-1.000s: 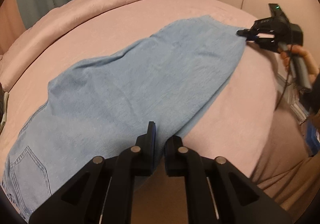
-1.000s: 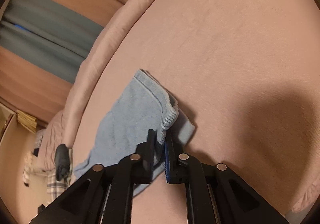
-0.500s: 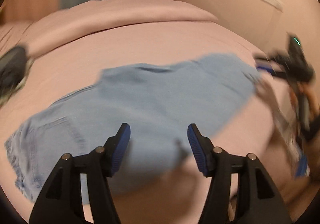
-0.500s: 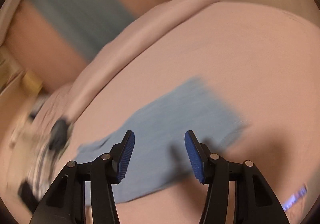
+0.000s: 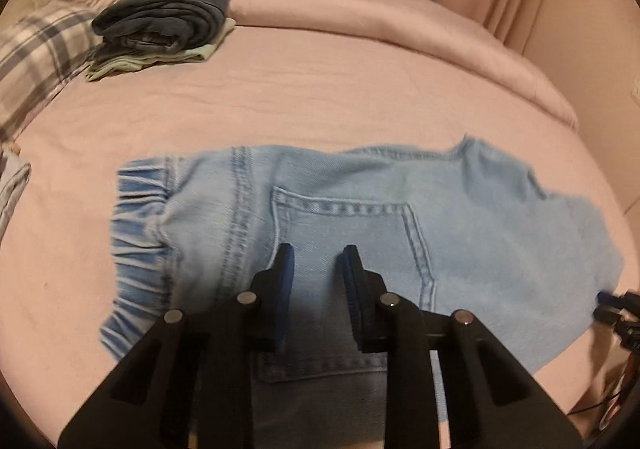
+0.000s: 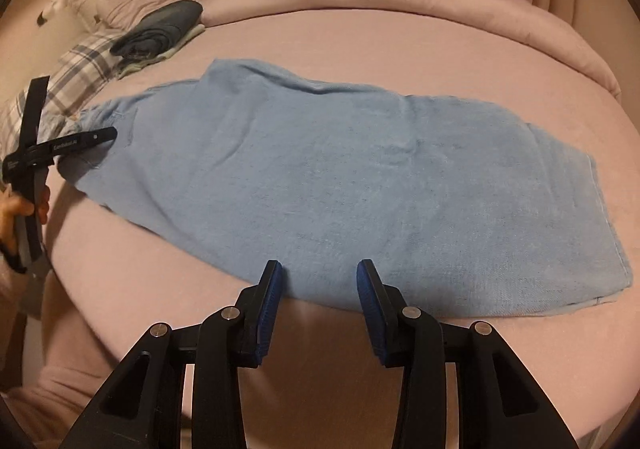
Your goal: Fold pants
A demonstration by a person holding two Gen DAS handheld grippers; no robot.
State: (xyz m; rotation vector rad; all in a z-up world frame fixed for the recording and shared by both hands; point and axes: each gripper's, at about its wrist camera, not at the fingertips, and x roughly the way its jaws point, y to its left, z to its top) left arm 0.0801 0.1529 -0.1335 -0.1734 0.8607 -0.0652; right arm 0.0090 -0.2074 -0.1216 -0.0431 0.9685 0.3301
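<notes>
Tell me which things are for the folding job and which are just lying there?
For the job: blue jeans, left gripper, right gripper, both closing on nothing.
Just lying there: folded clothes, checked pillow, pink bed.

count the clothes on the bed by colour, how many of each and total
light blue: 1, the jeans spread flat across the bed
dark blue-grey: 1, the folded garment on top of the stack
pale green: 1, the folded piece under it
total: 3
</notes>
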